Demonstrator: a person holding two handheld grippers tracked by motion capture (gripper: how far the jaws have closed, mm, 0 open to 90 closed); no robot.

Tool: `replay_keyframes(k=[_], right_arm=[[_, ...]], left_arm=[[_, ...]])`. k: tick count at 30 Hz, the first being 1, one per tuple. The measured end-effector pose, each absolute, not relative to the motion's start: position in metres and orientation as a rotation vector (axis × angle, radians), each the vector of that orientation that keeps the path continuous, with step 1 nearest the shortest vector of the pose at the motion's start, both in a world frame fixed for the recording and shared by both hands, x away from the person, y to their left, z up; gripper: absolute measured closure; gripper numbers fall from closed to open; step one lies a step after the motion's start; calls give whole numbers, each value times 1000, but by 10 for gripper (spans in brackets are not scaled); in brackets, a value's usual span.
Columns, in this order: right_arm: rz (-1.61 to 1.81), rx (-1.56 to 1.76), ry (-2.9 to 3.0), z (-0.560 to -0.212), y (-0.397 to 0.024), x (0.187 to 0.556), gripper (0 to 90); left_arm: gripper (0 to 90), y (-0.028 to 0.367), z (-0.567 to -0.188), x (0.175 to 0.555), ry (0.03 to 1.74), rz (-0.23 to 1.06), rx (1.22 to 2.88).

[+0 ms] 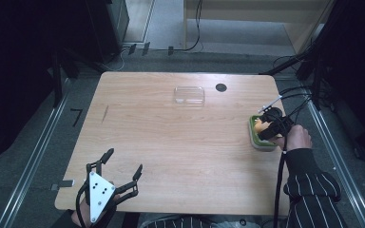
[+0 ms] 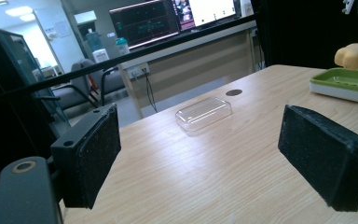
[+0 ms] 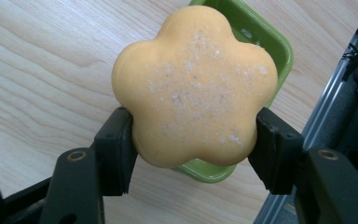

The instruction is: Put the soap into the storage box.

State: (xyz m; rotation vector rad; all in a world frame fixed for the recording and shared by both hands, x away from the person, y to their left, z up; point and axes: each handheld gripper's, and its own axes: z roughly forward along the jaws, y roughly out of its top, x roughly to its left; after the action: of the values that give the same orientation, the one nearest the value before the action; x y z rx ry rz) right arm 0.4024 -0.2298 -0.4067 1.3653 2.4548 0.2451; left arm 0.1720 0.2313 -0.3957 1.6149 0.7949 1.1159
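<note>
While clamped, soap [image 3: 195,84] between right fingers [image 3: 116,149], above dish [image 3: 279,51]

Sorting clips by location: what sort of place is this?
Probably a lab or office workroom: monitors on a long bench, office chairs, cables on the floor, and a bare wooden table set up for recording.

We see the green dish [image 3: 265,44] mostly hidden behind the flower soap [image 3: 196,86]; its base is covered. In the left gripper view the soap [image 2: 352,55] is cut by the right edge. We can't read the monitors [image 2: 144,23].
</note>
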Motion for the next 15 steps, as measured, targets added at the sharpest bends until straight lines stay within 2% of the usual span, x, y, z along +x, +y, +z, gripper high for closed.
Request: replay_keyframes(k=[15], right_arm=[[228, 1385, 2454, -413, -235, 417, 403]], left_arm=[[130, 231, -396, 172, 796, 1115, 1614]])
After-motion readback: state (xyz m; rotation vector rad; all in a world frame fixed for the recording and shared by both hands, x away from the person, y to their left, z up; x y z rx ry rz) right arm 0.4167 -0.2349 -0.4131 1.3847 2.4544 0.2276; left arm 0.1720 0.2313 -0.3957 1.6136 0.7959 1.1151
